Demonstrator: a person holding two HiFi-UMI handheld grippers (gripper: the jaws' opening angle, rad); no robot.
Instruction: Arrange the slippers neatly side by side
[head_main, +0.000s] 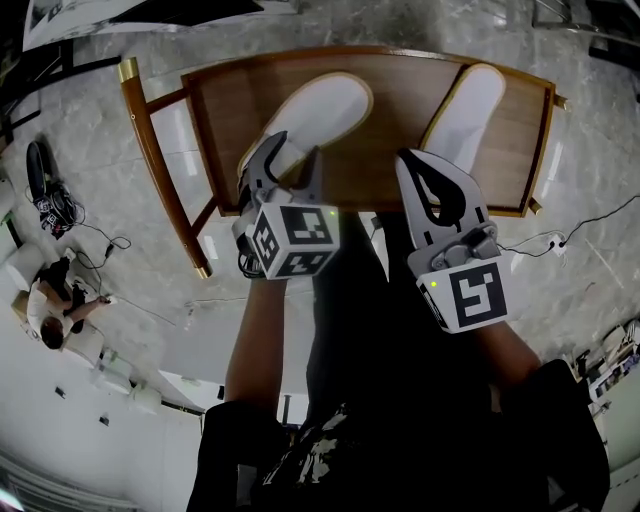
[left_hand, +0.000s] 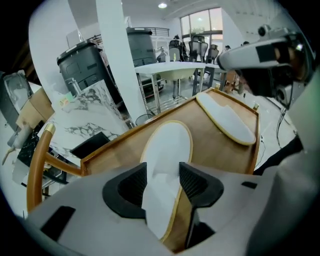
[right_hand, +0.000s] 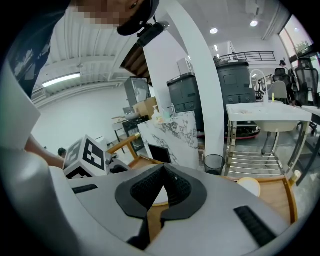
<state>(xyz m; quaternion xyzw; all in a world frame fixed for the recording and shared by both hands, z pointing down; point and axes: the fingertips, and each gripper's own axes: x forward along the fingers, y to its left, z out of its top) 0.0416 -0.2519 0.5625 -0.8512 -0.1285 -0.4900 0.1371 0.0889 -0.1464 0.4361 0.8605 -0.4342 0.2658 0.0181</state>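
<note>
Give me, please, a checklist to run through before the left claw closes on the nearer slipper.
1. Left claw open wide: ok.
2. Near slipper has its end between the jaws, pads not pressing: ok.
3. Right claw shut, empty: ok.
4. Pair parallel, side by side: not ok; far slipper lies apart, near slipper angled.
5. Bare table between them: ok.
6. Jaw tips clear of the table: cannot tell.

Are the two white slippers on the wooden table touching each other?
Apart. The head view shows a wide strip of the bare wooden table between the left slipper and the right slipper.
</note>
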